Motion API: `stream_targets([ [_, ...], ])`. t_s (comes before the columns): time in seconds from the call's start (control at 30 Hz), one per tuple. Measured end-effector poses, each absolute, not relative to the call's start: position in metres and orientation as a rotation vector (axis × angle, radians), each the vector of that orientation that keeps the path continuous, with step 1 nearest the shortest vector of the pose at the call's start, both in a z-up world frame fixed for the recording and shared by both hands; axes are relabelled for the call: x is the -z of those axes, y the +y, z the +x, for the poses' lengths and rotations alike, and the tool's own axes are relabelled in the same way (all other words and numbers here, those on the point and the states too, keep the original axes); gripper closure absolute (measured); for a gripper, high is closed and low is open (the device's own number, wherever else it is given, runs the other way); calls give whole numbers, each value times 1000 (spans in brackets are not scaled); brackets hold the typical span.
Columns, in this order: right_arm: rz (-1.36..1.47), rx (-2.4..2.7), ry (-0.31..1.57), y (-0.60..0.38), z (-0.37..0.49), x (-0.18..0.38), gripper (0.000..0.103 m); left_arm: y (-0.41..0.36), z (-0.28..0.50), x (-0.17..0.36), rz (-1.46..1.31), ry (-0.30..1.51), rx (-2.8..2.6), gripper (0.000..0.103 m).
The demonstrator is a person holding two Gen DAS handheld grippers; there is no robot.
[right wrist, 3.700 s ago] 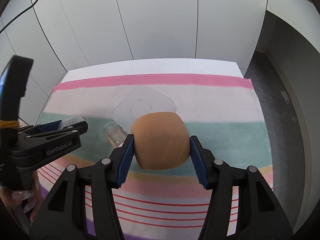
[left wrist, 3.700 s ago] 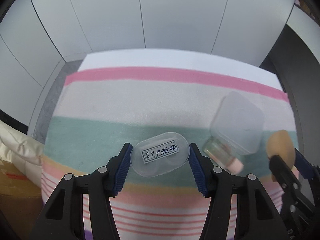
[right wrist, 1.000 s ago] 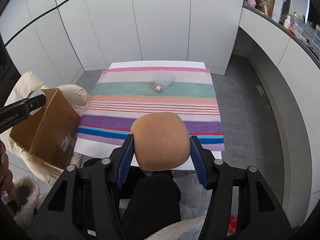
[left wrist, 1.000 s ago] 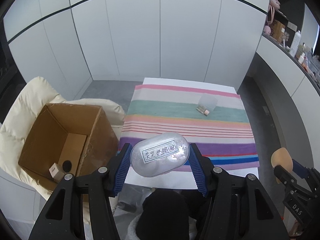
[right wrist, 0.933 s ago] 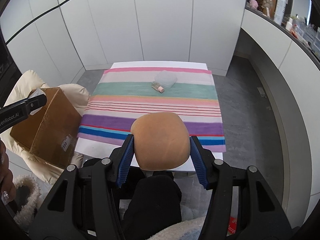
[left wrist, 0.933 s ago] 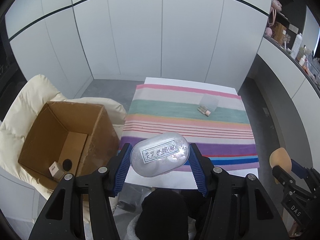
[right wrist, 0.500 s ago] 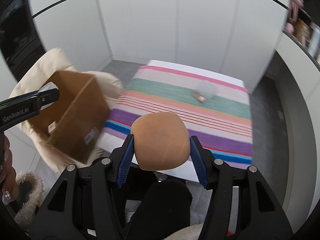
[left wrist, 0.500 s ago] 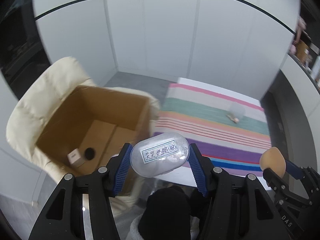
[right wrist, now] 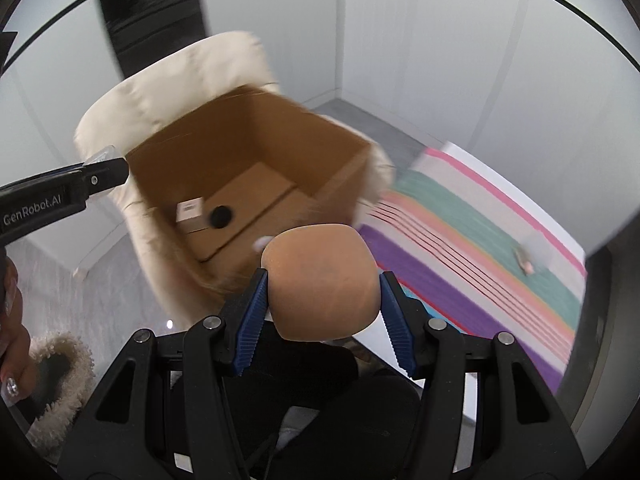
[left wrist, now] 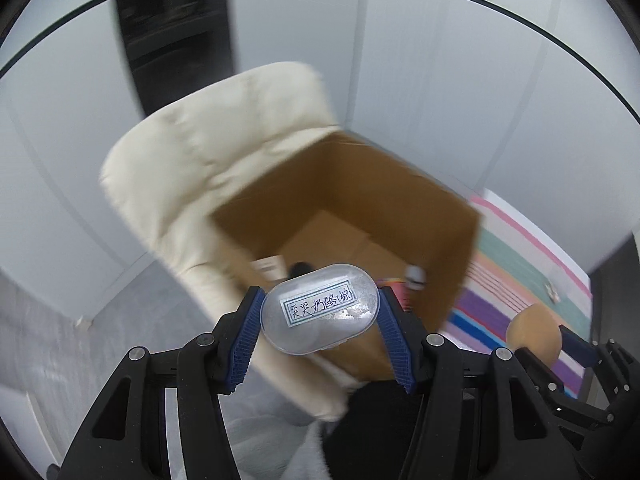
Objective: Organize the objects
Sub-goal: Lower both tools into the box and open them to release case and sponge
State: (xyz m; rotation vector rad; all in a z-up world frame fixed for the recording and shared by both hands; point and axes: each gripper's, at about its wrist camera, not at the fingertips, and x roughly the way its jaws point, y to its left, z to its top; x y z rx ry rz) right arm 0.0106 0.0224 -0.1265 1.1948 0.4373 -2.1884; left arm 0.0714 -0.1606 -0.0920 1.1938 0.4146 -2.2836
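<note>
Cream armchair (left wrist: 208, 160): carries the open box on its seat.
Striped cloth (right wrist: 480, 240): covers the table right of the chair.
Cardboard box (right wrist: 256, 152): open-topped; small items lie on its floor.
Left gripper (left wrist: 319, 322): jaws clamped on a clear oval case (left wrist: 320, 308) with a handwritten label, held in the air at the box's near edge.
Right gripper (right wrist: 321, 298): jaws clamped on a tan sponge (right wrist: 320, 280), held in the air beside the box.

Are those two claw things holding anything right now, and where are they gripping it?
Yes. The left gripper pinches a clear oval case by its two rounded ends; the right gripper squeezes a tan sponge by its opposite sides.
</note>
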Motion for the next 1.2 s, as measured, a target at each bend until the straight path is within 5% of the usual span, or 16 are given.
stream_targets([
  [0.3, 1164, 2026, 488, -51, 20, 138, 45, -219, 92, 116, 1213, 497, 2159, 45],
  [0.67, 1188, 2099, 483, -67, -37, 153, 45, -221, 10, 132, 1257, 423, 2249, 45],
  [0.77, 1212, 2089, 490, -75, -53, 161, 36, -224, -11, 136, 1311, 403, 2253, 33],
  [0.87, 1232, 2125, 455, -76, -65, 165, 6, -227, -19, 140, 1340, 435, 2268, 20],
  [0.9, 1237, 2119, 435, -75, -68, 166, 3, -228, -20, 141, 1336, 453, 2269, 19],
  [1.2, 1242, 2100, 415, -78, -75, 174, 3, -238, -24, 148, 1353, 456, 2212, 19],
])
